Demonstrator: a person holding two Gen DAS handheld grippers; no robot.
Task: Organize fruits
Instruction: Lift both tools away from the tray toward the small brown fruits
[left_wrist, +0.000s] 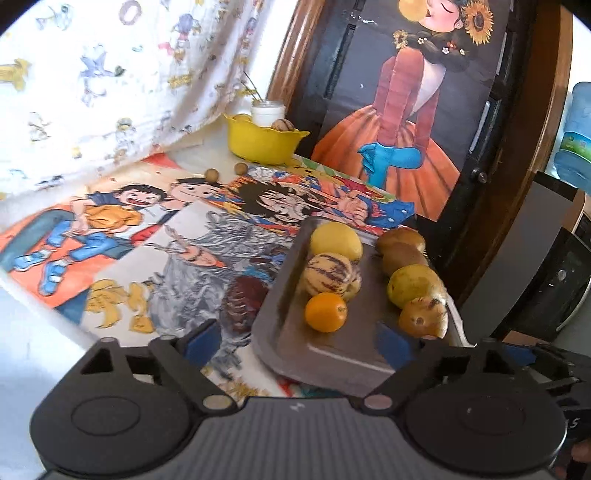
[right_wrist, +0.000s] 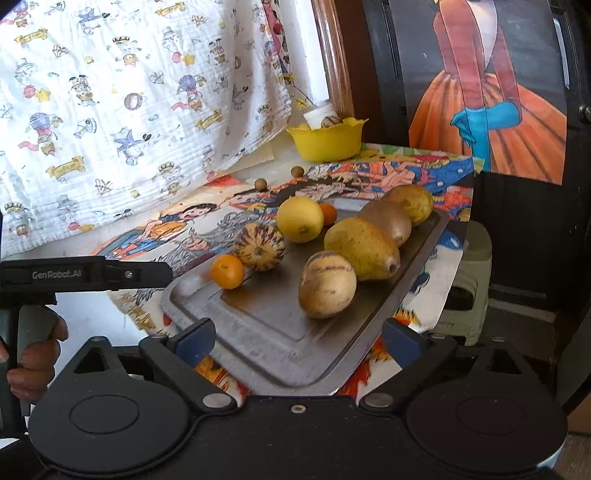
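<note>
A grey metal tray (left_wrist: 332, 354) lies on the cartoon-printed table cover and holds two rows of fruit. The left row has a lemon (left_wrist: 336, 240), a striped melon (left_wrist: 332, 277) and a small orange (left_wrist: 325, 312). On the right are brownish and yellow-green fruits (left_wrist: 415, 284). My left gripper (left_wrist: 301, 345) is open just before the tray's near edge, nothing pressed between its pads. In the right wrist view the tray (right_wrist: 266, 332) shows the orange (right_wrist: 227, 271), striped melon (right_wrist: 259, 246), lemon (right_wrist: 300, 219) and a pale oval fruit (right_wrist: 328, 284). My right gripper (right_wrist: 298, 341) is open over the near rim.
A yellow bowl (left_wrist: 264, 142) with fruit stands at the back by a white jar (left_wrist: 267, 110). Two small brown round fruits (left_wrist: 212, 174) lie loose before it. A patterned white cloth (right_wrist: 110, 110) hangs left, a painted dark panel (left_wrist: 406, 110) right. A stool (right_wrist: 469, 280) stands beyond the table edge.
</note>
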